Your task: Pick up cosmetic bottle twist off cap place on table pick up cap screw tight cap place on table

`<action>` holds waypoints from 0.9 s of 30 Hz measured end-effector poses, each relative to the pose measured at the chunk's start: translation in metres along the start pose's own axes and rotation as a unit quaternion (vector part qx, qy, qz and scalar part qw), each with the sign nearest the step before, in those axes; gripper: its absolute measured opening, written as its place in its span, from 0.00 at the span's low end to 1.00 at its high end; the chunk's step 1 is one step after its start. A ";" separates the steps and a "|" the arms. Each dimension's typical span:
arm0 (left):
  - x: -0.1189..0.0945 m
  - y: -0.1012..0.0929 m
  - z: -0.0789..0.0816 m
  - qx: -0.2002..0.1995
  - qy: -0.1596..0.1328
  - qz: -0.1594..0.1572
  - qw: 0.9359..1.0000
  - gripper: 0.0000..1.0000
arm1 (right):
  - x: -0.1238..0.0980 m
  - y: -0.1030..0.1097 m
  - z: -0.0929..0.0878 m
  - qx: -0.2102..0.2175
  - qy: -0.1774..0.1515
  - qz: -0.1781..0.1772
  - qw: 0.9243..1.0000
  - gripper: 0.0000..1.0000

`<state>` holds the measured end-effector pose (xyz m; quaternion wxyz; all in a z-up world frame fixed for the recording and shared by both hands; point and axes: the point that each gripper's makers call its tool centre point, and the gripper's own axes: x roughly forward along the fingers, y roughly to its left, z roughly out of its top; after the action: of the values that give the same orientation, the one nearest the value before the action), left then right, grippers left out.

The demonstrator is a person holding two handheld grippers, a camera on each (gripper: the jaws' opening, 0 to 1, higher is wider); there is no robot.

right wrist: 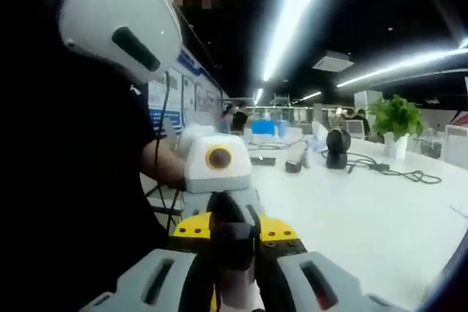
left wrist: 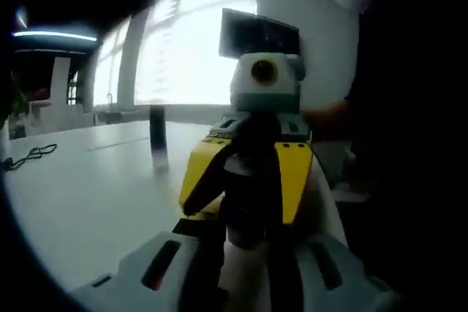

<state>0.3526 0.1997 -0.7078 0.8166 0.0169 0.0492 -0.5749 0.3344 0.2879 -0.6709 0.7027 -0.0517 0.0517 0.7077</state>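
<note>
I hold a white cosmetic bottle (left wrist: pixel 245 272) in the air between both grippers, which face each other. In the left gripper view my left gripper (left wrist: pixel 245 253) is shut on the bottle's wider white body. The right gripper (left wrist: pixel 248 195) comes in from beyond, its yellow fingers (left wrist: pixel 294 180) with black pads clamped on the far end, hiding the cap. In the right gripper view my right gripper (right wrist: pixel 235 275) is shut on a small white end of the bottle (right wrist: pixel 240 299). The left gripper (right wrist: pixel 232 235) grips just beyond it.
A white table (left wrist: pixel 80 188) lies below, with a dark upright cylinder (left wrist: pixel 157 137) and a black cable (left wrist: pixel 29 155). In the right gripper view the table (right wrist: pixel 365 210) carries a round black device (right wrist: pixel 338 147), cables (right wrist: pixel 395 172) and a plant (right wrist: pixel 398 118). The person's dark torso (right wrist: pixel 88 180) is close.
</note>
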 end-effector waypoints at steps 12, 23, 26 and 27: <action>-0.009 -0.018 0.033 -0.012 -0.048 -0.054 0.997 0.10 | -0.018 0.012 0.031 0.013 -0.056 0.037 0.998 0.13; -0.015 -0.027 0.042 -0.036 -0.040 -0.070 0.996 0.07 | -0.019 0.020 0.037 0.032 -0.058 0.045 0.997 0.13; -0.017 -0.030 0.050 -0.026 -0.041 -0.056 0.997 0.05 | -0.020 0.022 0.043 0.034 -0.066 0.035 0.997 0.12; -0.018 -0.031 0.052 -0.020 -0.042 -0.051 0.998 0.05 | -0.020 0.023 0.046 0.028 -0.069 0.033 0.997 0.12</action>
<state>0.3204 0.2014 -0.6529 0.7876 -0.0264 0.0271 -0.6150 0.3114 0.2747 -0.6227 0.6819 0.0185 0.0249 0.7308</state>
